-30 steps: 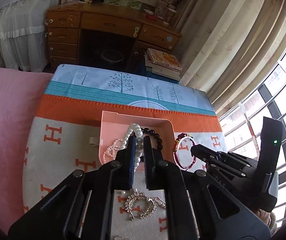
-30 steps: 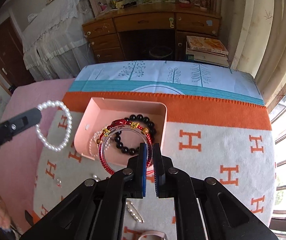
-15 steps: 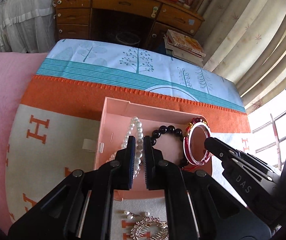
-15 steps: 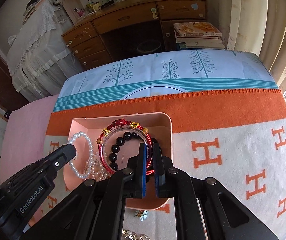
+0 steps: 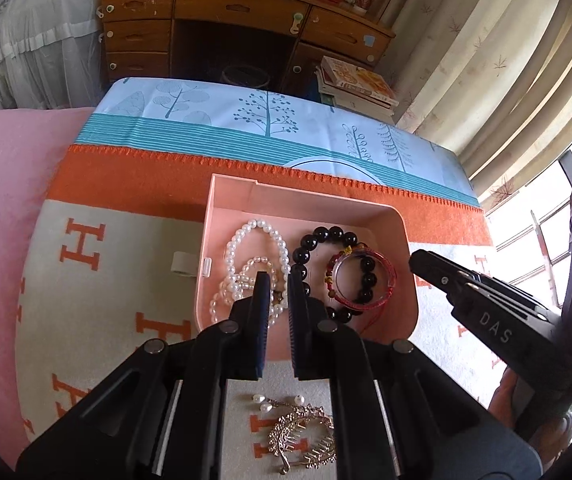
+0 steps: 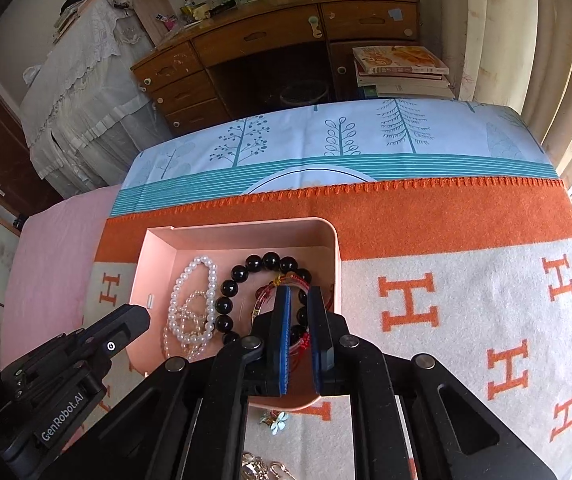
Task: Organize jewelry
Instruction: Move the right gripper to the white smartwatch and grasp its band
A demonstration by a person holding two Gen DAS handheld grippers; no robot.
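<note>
wooden desk [image 5: 242, 8] and pale curtains stand behind an orange and white blanket [image 5: 86, 320] with h marks. on it sits a pink tray [image 5: 306, 196] holding three bracelets: a pearl bracelet [image 5: 230, 248] at left, a black bead bracelet [image 5: 310, 244] in the middle, and a red bracelet [image 5: 388, 270] at right, lying over the black beads. the left hand-held gripper [image 5: 279, 276] points down over the tray's near edge, jaws nearly closed and gripping nothing, its tips above the pearls. the right hand-held gripper [image 6: 299, 292] is over the red bracelet with its jaws opening; the bracelet's rim shows in the gap, the pads not pressing it. gold jewelry [image 5: 302, 436] lies on the blanket just outside the tray.
</note>
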